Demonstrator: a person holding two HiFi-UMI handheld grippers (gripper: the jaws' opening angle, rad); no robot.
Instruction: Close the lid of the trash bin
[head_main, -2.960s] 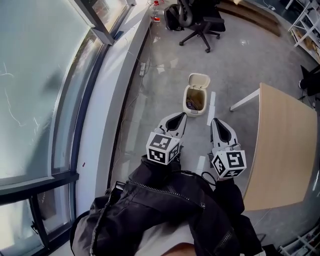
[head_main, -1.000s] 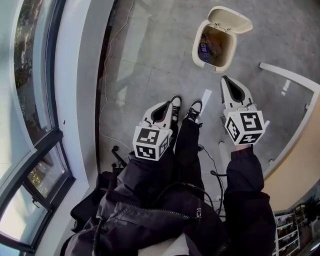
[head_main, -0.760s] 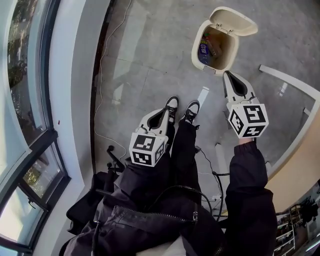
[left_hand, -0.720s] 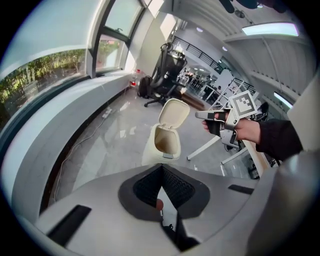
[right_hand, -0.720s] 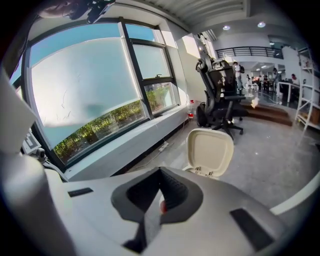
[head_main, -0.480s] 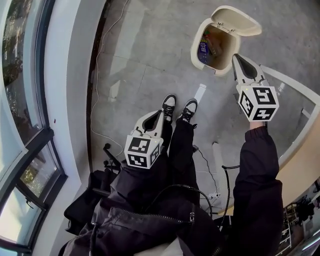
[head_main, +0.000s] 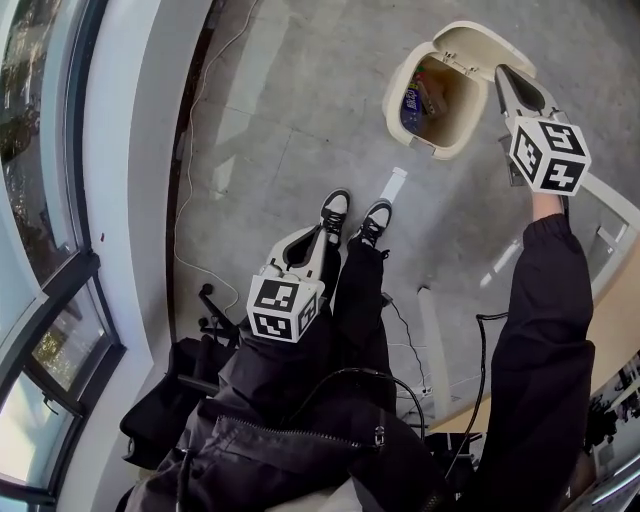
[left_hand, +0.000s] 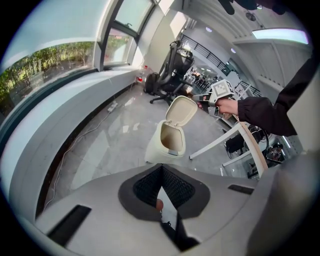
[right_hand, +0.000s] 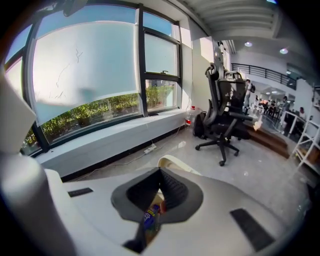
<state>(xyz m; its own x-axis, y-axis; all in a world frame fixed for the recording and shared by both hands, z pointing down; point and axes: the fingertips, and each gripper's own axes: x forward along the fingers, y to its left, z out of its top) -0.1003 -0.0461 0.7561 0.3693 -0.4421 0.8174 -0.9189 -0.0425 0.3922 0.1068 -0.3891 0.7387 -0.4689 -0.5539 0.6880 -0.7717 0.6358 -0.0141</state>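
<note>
The smooth-walled, oval-mouthed cream plastic trash bin (head_main: 397, 92) stood on the polished grey concrete floor (head_main: 290, 110). Its rounded flip lid (head_main: 470, 42) was tilted up, and crumpled wrappers (head_main: 410, 100) lay inside. The right gripper (head_main: 504, 73), a white moulded shell with black ribbed pads, had its jaws pressed together on nothing, its tip just beside the raised lid's edge. The left gripper (head_main: 322, 233), likewise pressed together and empty, hung near the person's black-and-white shoes (head_main: 335, 205), well apart from the bin.
</note>
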